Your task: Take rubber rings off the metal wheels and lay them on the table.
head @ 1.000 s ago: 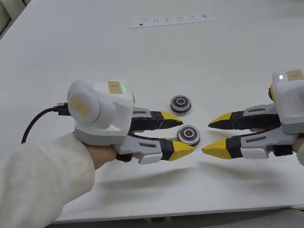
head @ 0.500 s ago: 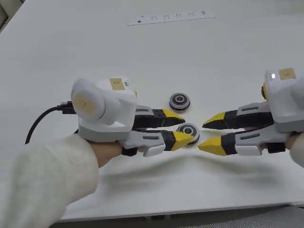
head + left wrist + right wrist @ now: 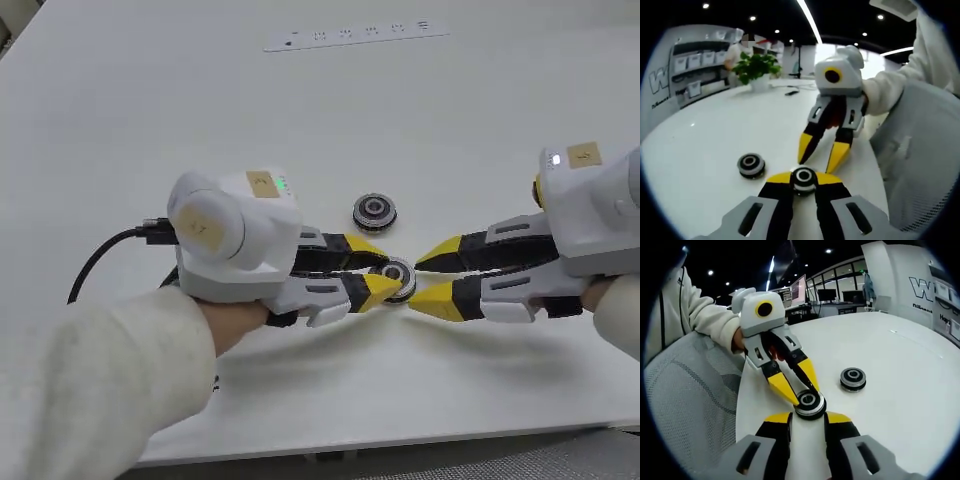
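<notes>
Near wheel (image 3: 402, 276) is being pinched flat on the desk (image 3: 300, 120) by the left tool (image 3: 392, 272). Its jaws are drawn in to about wheel width, one yellow tip on each side. Contact looks made, though the exact touch line is being hidden by the tips. Likely reason: the metal body is being steadied so the rubber ring (image 3: 810, 415) can be peeled by the other tool. Right tool (image 3: 412, 282) is being held nose-to-nose with the left one, jaws part open, nothing gripped, tips just short of the wheel's rim. The ring is being judged as not yet lifted off the wheel. Far wheel (image 3: 374, 211) is lying beyond the left tool's tips, apart from both tools. In the left gripper view the wheel is being shown seated squarely between the left tips, where the head view is merging everything into one cluster. In the right gripper view the dark ring band and the left tips straddling it from the far side are being shown, and the gap from the right tips to the rim is being read best there.
</notes>
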The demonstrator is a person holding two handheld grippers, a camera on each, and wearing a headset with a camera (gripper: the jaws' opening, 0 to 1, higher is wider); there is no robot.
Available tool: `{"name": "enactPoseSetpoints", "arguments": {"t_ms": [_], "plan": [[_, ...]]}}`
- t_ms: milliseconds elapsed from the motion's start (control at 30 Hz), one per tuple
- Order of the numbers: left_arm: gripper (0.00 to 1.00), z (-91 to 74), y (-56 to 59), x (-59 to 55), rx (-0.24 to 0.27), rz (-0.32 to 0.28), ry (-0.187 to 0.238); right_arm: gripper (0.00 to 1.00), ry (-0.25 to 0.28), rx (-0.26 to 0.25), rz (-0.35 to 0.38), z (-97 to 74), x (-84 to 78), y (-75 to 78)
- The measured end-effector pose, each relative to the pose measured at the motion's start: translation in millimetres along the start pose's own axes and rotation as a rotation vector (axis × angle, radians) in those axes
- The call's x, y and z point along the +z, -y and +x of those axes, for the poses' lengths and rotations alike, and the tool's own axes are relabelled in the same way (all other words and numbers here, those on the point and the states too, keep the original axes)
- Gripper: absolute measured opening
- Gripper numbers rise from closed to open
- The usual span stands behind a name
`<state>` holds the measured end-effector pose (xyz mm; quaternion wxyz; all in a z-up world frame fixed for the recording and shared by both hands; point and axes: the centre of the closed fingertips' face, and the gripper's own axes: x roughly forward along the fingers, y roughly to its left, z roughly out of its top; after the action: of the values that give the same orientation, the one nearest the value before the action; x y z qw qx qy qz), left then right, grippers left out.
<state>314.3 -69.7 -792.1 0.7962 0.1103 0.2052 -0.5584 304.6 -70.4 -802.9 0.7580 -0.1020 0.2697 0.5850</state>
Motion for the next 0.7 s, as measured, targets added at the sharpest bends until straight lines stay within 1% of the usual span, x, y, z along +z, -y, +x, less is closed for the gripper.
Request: {"name": "enactPoseSetpoints", "arguments": {"t_ms": [67, 100, 133, 267, 467, 700], "plan": [[0.17, 0.5, 0.8, -0.9, -0.001, 0.045, -0.003, 0.22, -0.001, -0.004, -0.003, 0.5, 0.2, 0.7], [0.17, 0.6, 1.7, -0.5, -0.003, 0.047, 0.002, 0.22, -0.001, -0.006, -0.003, 0.7, 0.3, 1.3], [0.16, 0.1, 2.4, -1.7, -0.006, 0.024, 0.001, 0.22, -0.003, -0.012, -0.005, 1.0, 0.2, 2.4], [0.14, -0.9, 0.0, -2.8, -0.005, 0.041, 0.0, 0.21, -0.011, -0.028, -0.011, 2.5, -0.7, 5.3], [0.14, -1.8, -1.1, -3.6, -0.004, 0.035, 0.007, 0.2, -0.011, -0.022, -0.028, 4.6, 0.2, 3.4], [0.14, -2.6, 0.6, -3.2, -0.007, 0.025, 0.009, 0.2, -0.018, -0.011, -0.041, 6.4, -0.5, 2.2]]}}
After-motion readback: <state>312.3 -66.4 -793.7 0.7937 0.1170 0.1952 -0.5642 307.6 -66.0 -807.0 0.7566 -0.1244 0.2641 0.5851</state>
